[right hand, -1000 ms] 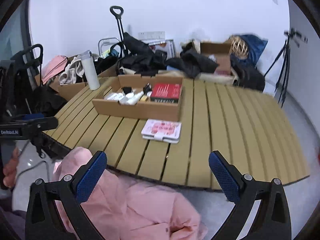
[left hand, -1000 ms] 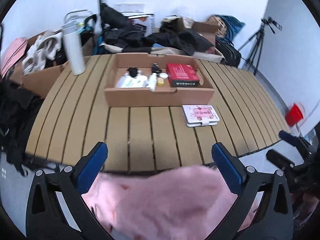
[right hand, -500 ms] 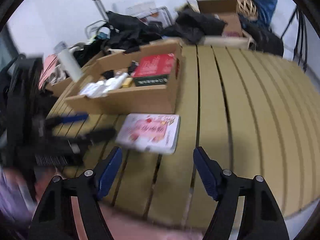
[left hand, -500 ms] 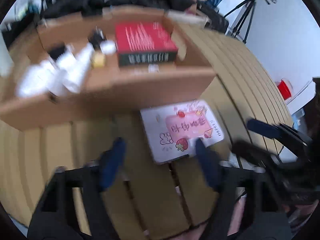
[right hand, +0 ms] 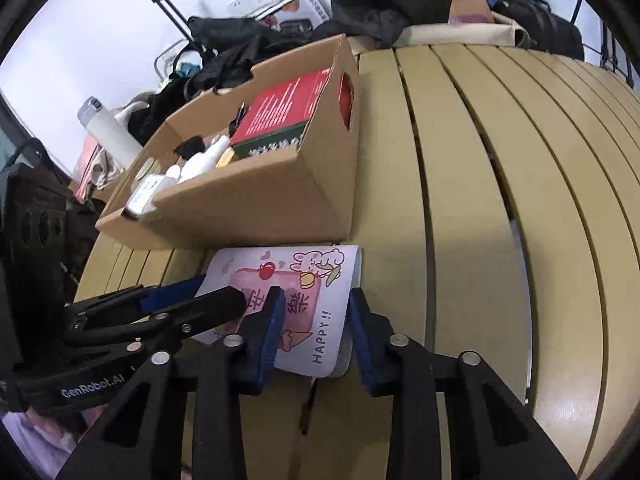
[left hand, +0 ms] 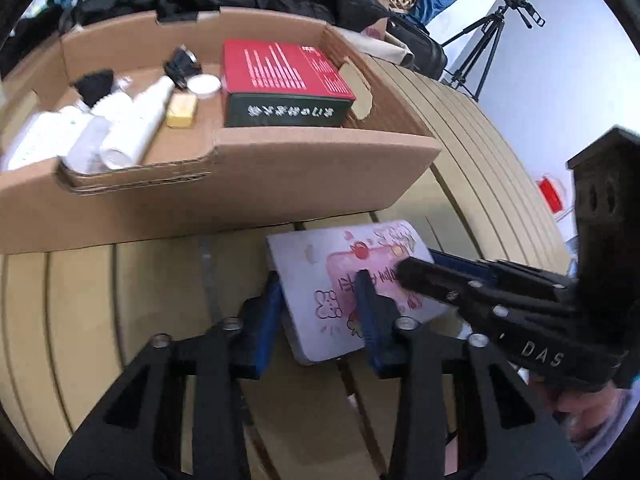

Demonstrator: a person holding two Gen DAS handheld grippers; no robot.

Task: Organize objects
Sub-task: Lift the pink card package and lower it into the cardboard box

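A flat white case (left hand: 344,292) with rounded corners and a pink cartoon print is lying on the slatted tan tabletop (right hand: 500,200), just in front of a corrugated cardboard tray (left hand: 224,200).

The left gripper (left hand: 320,304) is straddling the case's left portion: one blue ribbed pad is sitting at its left edge, the other is resting over the printed face. Its jaws have just been closing, narrowed around the case.

The right gripper (right hand: 314,320) is straddling the right portion likewise, one pad on the print, one at the rounded right edge; its jaws have just been closing too. Whether either pair is pressing firmly, I cannot tell.

Beyond the fingertips, the tray is holding a glossy red box (left hand: 280,76) and smooth white bottles (left hand: 132,124).
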